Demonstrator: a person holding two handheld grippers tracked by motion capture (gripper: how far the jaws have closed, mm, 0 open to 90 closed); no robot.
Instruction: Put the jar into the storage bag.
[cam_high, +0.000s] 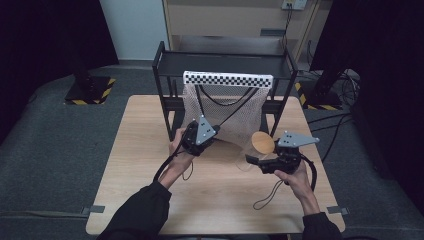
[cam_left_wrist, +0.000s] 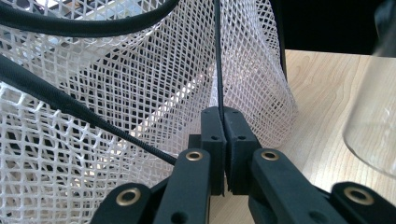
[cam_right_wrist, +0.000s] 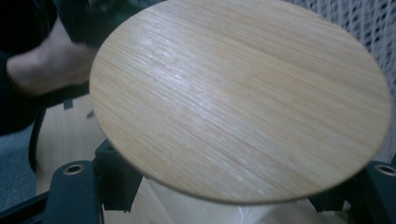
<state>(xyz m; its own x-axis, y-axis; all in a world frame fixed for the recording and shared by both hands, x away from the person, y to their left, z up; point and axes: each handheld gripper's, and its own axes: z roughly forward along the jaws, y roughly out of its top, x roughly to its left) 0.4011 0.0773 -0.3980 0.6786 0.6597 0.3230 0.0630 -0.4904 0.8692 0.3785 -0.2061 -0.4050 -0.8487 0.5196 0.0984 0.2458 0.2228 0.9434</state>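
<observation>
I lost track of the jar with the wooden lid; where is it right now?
In the high view, the jar is held in the right tool above the table's right half, just right of the mesh bag hanging from the black rack.

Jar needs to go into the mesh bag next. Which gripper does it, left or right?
Right. The right gripper already holds the wooden-lidded jar beside the mesh bag. The left gripper is shut on the bag's black strap, likely holding it open.
</observation>
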